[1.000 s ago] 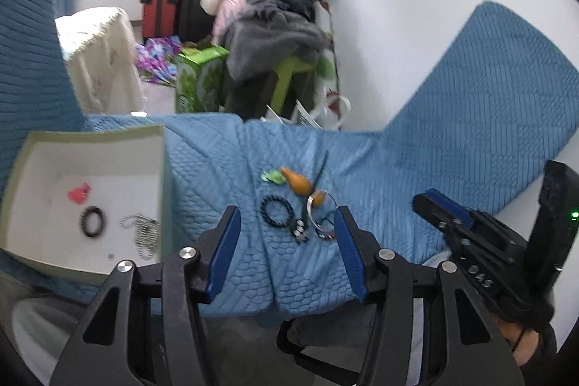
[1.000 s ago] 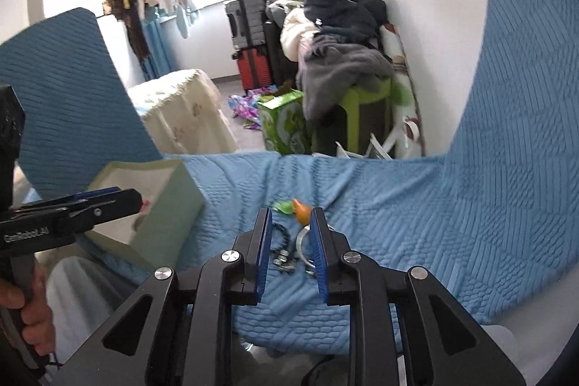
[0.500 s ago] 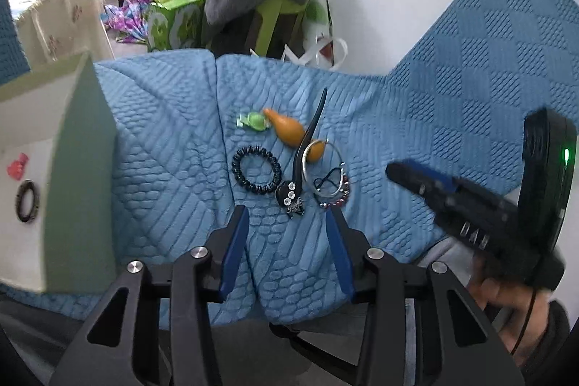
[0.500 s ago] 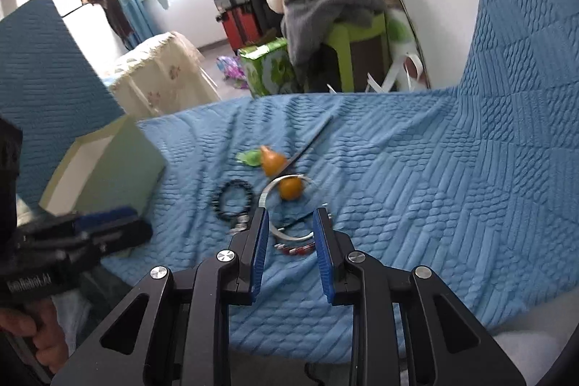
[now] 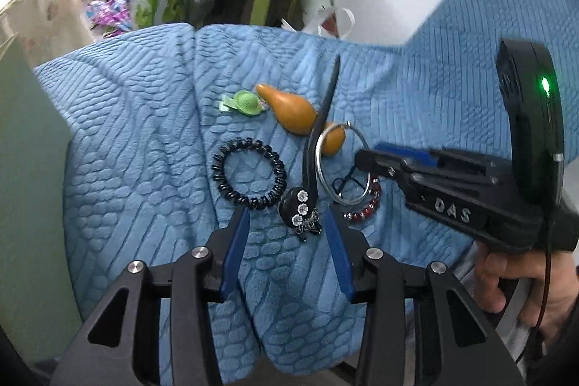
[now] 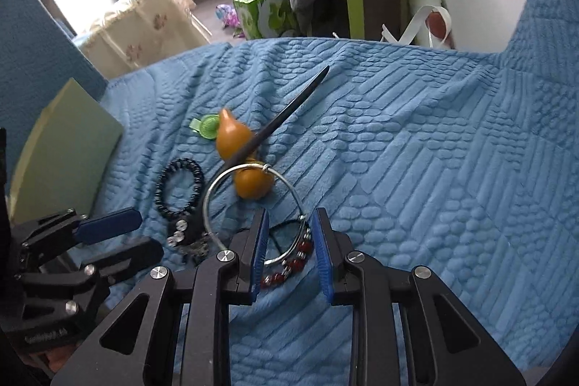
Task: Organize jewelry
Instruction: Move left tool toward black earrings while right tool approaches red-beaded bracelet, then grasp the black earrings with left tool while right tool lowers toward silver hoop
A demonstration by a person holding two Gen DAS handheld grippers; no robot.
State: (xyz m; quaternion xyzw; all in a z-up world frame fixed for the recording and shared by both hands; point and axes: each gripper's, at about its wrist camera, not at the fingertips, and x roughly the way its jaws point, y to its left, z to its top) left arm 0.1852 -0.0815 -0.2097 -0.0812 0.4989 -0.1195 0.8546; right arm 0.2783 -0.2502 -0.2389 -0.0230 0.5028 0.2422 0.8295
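L gripper [image 5: 286,223]: jaws part-open, just been closing, nothing pressed; flower end of 1 black hair stick [image 5: 315,147] sits between tips. R gripper [image 6: 287,234]: jaws narrow, not clamped, straddling 1 red bead bracelet [image 6: 289,264] + near arc of 1 silver hoop [image 6: 217,187]. Beyond L tips: 1 black coil band [image 5: 249,174]. Farther: 2 orange gourds [image 5: 289,109], 1 green clip [image 5: 244,102]. All on blue quilt [image 5: 144,132]. 1 green box [image 6: 68,165] left of R gripper.
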